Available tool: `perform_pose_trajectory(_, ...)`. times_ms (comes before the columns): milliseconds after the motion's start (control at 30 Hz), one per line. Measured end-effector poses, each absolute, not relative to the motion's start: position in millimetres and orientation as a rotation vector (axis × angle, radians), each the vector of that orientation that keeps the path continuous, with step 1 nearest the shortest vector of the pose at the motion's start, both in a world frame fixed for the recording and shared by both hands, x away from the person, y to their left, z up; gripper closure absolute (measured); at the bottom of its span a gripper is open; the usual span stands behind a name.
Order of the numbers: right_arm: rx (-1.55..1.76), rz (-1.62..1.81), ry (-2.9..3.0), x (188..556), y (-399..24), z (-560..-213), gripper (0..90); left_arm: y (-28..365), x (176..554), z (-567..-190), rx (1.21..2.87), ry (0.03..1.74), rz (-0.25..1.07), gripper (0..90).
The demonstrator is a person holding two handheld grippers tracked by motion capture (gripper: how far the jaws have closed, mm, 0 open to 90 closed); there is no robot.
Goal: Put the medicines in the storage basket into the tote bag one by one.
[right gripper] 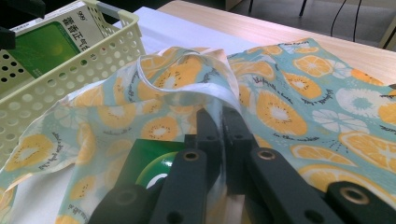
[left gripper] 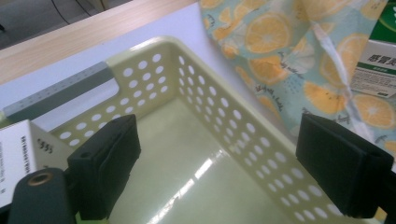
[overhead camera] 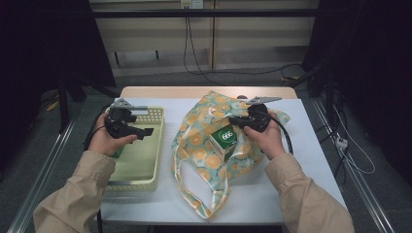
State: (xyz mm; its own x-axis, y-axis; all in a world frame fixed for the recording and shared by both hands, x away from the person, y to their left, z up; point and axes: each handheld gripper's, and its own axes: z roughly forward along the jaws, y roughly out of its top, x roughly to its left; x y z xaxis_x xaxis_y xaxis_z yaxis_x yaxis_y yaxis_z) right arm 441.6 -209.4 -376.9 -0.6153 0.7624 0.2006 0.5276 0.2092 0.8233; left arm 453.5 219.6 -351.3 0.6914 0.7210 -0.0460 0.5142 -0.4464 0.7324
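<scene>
White table [overhead camera: 311, 145] carries all. Teal cloth bag with orange-slice print [overhead camera: 206, 145] lies centre, mouth lifted. Pale yellow perforated plastic basket [overhead camera: 145, 160] just left of bag. Green-and-white box [overhead camera: 224, 139] sits in bag mouth. Right gripper [right gripper: 219, 122] pressed together, pinching bag's rim above box. Left gripper [left gripper: 217, 161] spread wide over basket, holding nothing.

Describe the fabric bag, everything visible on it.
The fabric bag is thin, soft cloth, light teal with an orange-slice print and pale edging. It lies crumpled on the white table cover, beside the cream perforated basket, one long strap looping toward the person. Its mouth is lifted: the right gripper is shut on a fold of the rim. A green and white box sits in the opening, partly wrapped by the cloth.
</scene>
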Motion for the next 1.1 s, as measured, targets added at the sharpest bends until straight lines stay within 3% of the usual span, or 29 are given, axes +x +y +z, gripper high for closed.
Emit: perform_pose_trajectory(1100, 1.233, 1.363, 2.235, 440.8, -216.3, -376.7, 87.6, 283.8, 469.9, -362.7, 2.096, 1.181, 0.526, 15.3)
